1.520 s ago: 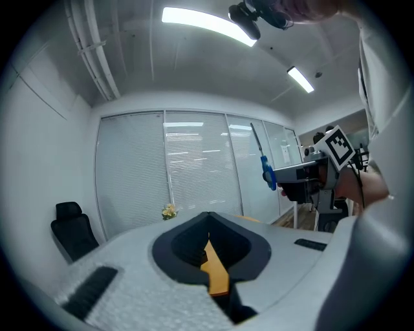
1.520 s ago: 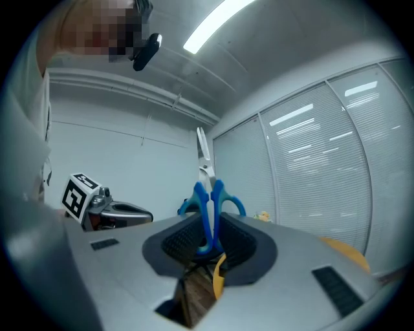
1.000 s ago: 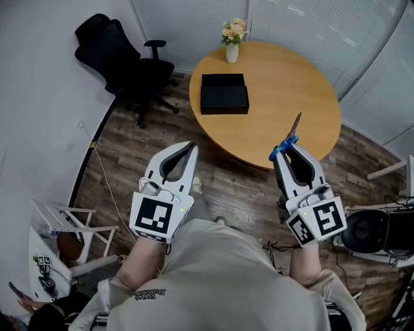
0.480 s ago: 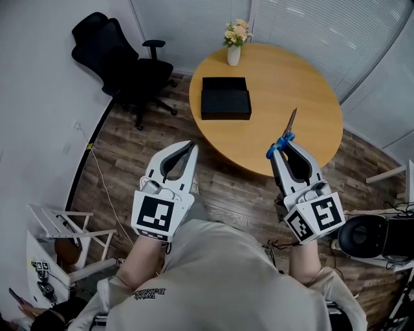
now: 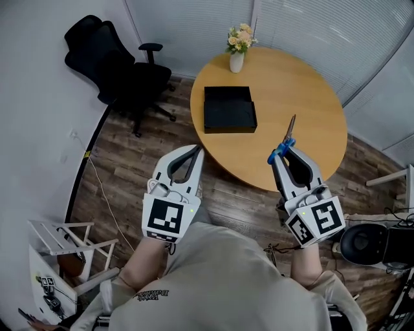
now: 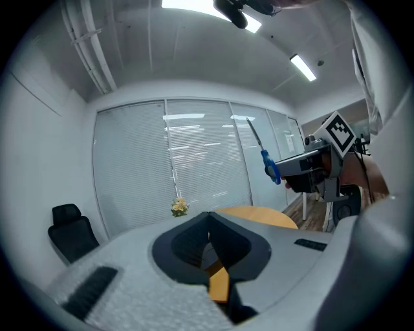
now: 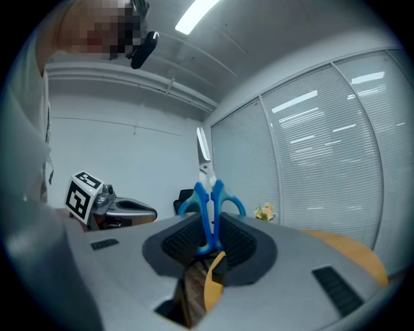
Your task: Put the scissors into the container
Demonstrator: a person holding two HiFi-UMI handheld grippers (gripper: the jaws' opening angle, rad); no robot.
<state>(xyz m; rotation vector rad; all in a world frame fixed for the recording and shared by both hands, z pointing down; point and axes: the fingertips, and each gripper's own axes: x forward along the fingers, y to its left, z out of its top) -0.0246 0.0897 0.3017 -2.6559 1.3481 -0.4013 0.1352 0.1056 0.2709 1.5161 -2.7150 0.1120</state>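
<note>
Two tools are hovering: right tool (image 5: 285, 150) pinching blue-handled steel scissors (image 5: 290, 129) by the handles (likely light, stiff, slick), left tool (image 5: 193, 150) closed, empty; black rectangular container (image 5: 229, 110) well apart.

No text can be read. The shirt print (image 5: 150, 295) — small and blurred — cannot be made out.

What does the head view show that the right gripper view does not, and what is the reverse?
Only the head view shows the black container on the round table, apart from both grippers. Only the right gripper view shows the ceiling light and the jaws of the right gripper pressing the blue handles from both sides. Both show the scissors, the flowers, the table and the left gripper.
</note>
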